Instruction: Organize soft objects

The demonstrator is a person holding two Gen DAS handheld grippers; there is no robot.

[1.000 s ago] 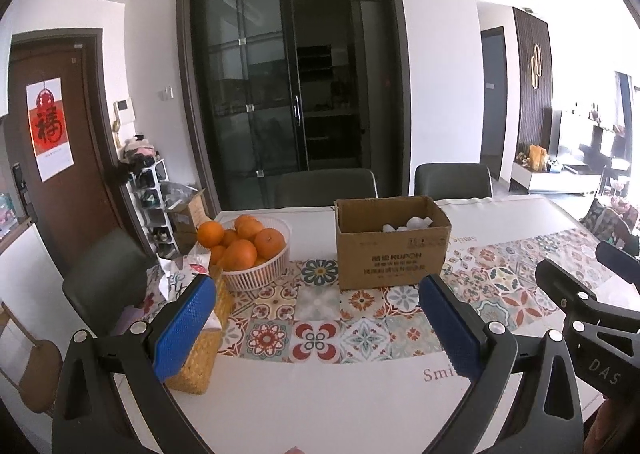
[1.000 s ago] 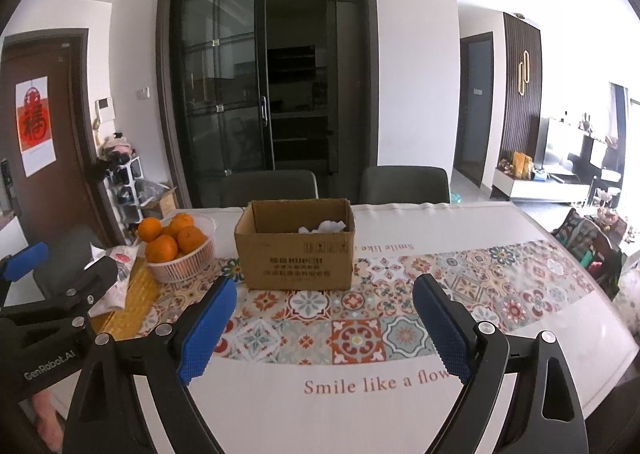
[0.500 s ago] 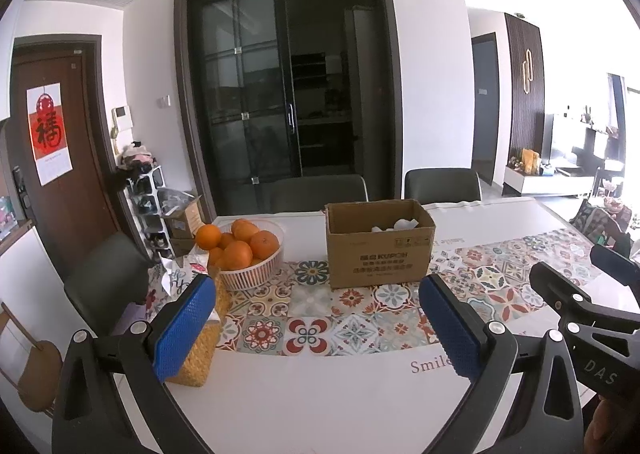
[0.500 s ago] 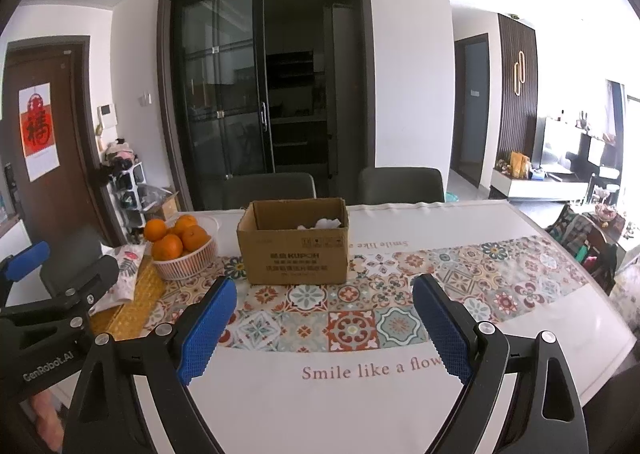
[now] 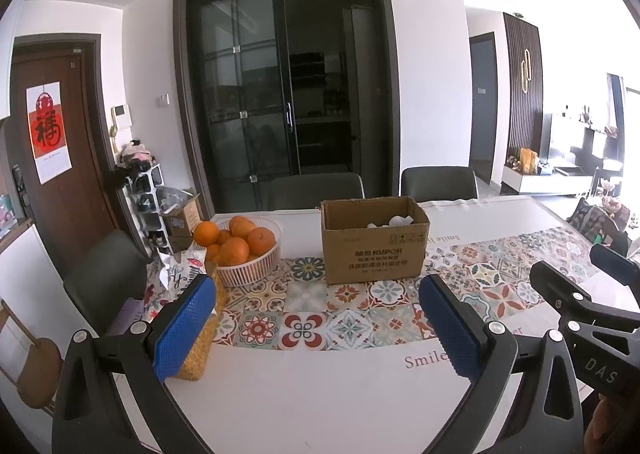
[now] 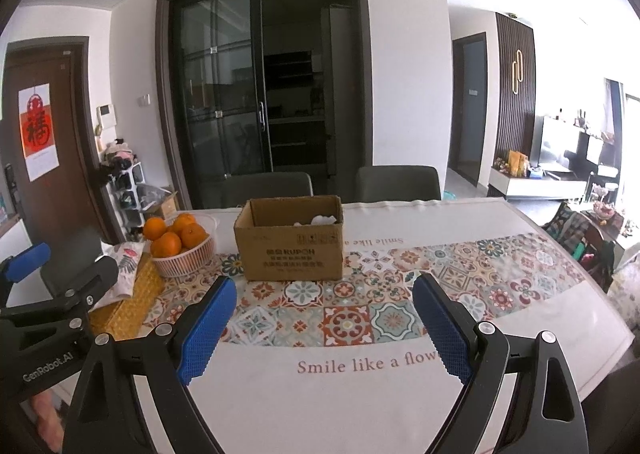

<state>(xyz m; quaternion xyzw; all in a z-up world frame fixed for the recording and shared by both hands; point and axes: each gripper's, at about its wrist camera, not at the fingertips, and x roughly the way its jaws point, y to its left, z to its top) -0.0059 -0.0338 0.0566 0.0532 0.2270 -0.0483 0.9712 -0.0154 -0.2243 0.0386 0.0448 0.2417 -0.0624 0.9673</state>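
An open cardboard box [image 5: 374, 242] stands on the table's patterned runner; it also shows in the right wrist view [image 6: 290, 240]. White soft items [image 5: 394, 220] lie inside it, also seen from the right [image 6: 320, 220]. My left gripper [image 5: 316, 298] is open and empty, held above the near table edge. My right gripper [image 6: 324, 296] is open and empty, also near the front edge. Each gripper shows at the side of the other's view.
A white basket of oranges [image 5: 240, 250] sits left of the box. A woven tissue holder [image 5: 202, 338] with a floral bag [image 6: 124, 268] stands at the left edge. The table [image 6: 320, 394] has two dark chairs [image 6: 396, 184] behind it.
Both grippers have pulled back and risen from the box, so the box and basket look smaller and farther. Both jaws stayed open.
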